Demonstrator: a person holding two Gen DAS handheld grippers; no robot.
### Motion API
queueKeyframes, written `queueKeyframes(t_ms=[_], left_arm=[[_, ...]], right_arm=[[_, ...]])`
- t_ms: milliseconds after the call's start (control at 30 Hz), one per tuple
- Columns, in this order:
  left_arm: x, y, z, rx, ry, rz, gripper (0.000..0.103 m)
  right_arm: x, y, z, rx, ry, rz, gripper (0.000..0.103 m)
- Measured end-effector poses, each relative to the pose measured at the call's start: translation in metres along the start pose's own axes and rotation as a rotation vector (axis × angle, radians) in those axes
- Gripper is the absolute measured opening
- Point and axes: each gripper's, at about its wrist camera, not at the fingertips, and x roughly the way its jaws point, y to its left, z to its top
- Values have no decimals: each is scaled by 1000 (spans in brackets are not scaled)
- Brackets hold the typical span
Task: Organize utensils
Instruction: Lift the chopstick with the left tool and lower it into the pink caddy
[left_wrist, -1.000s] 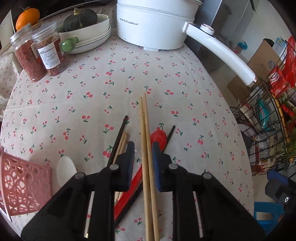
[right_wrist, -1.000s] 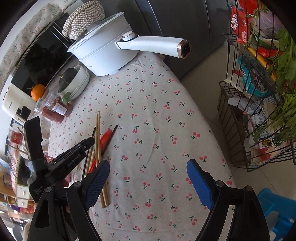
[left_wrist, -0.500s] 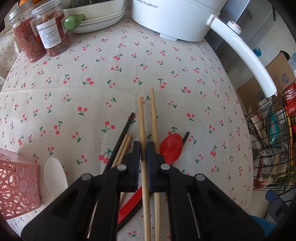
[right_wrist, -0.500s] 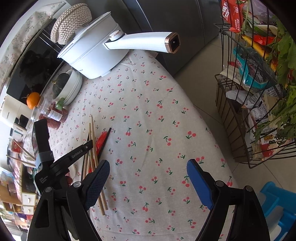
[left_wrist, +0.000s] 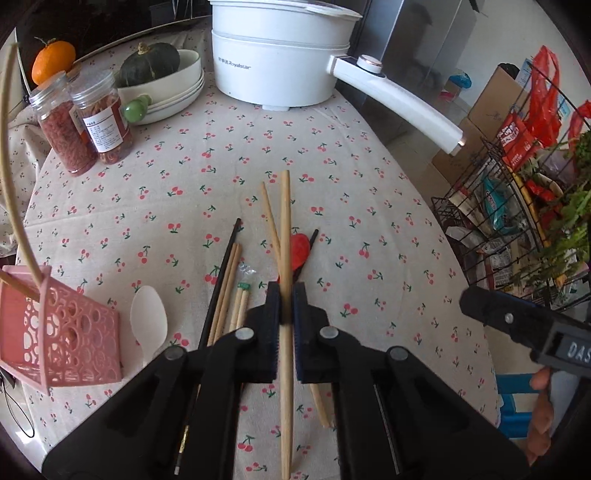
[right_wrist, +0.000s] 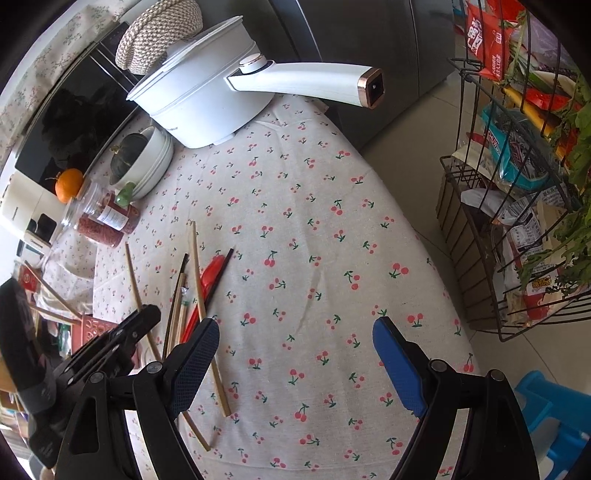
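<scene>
My left gripper (left_wrist: 283, 306) is shut on one long wooden chopstick (left_wrist: 284, 236) and holds it lifted above the cherry-print tablecloth. Its partner chopstick (left_wrist: 271, 221) lies on the cloth below, across a red spoon (left_wrist: 300, 248). Black chopsticks (left_wrist: 221, 273), shorter wooden chopsticks (left_wrist: 231, 291) and a white spoon (left_wrist: 148, 317) lie to the left. A pink perforated utensil basket (left_wrist: 62, 339) stands at the left edge with chopsticks in it. My right gripper (right_wrist: 295, 358) is open and empty above the cloth, right of the utensil pile (right_wrist: 192, 291). The left gripper (right_wrist: 122, 339) shows in the right wrist view.
A white electric pot (left_wrist: 280, 55) with a long handle (left_wrist: 399, 99) stands at the back. Two jars (left_wrist: 85, 122), stacked bowls with a squash (left_wrist: 159, 77) and an orange (left_wrist: 53, 66) stand back left. A wire rack of groceries (left_wrist: 517, 206) stands beyond the table's right edge.
My left gripper closed on one wooden chopstick and raised it off the cloth, leaving its partner lying crossed beneath. The right gripper stayed open and shifted slightly.
</scene>
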Motion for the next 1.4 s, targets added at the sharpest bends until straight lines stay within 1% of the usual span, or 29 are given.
queueKeyframes(t_ms=[133, 267, 400, 467, 500, 567, 633, 700, 800, 833, 900, 933, 1000, 1033, 1067, 1100, 1267, 1400], left_arm=[[-41, 6, -18, 44, -58, -41, 7], [-75, 22, -33, 73, -120, -57, 7], [-100, 46, -48, 55, -177, -92, 7], [-109, 58, -54, 43, -226, -81, 7], [-111, 63, -56, 35, -230, -66, 7], [-113, 74, -56, 6, -218, -97, 7], [-118, 84, -57, -18, -224, -109, 7], [-124, 92, -60, -32, -230, -113, 7], [-133, 105, -61, -54, -231, -128, 7], [-136, 109, -61, -59, -233, -134, 7], [-139, 116, -64, -71, -239, -123, 7], [-139, 119, -64, -76, -237, -113, 7], [-139, 126, -66, -93, -231, -110, 7], [-139, 129, -65, -100, -227, -115, 7], [-140, 131, -65, -103, -226, -118, 7], [-141, 132, -66, -102, -229, -118, 7], [-148, 133, -63, -101, -253, -117, 7], [-154, 129, -62, -95, -277, -116, 7]], right_arm=[[4, 16, -4, -41, 1, -9, 86], [13, 35, -8, -103, 2, -34, 86], [26, 55, -9, -153, 2, -47, 86], [34, 65, -8, -184, -1, -56, 86], [40, 71, -7, -198, 1, -56, 86], [52, 81, -5, -213, 9, -53, 85], [66, 91, 0, -219, 12, -50, 81], [78, 100, 5, -227, 7, -50, 68], [96, 113, 13, -228, -2, -46, 58], [102, 117, 15, -228, -1, -47, 57], [115, 126, 20, -249, -3, -67, 47], [120, 131, 22, -267, -6, -86, 44], [131, 139, 24, -305, -23, -130, 29], [134, 141, 25, -321, -29, -152, 26], [137, 143, 25, -334, -36, -166, 18], [138, 145, 25, -344, -43, -174, 8], [127, 141, 21, -346, -59, -155, 6], [92, 138, 15, -355, -111, -109, 6]])
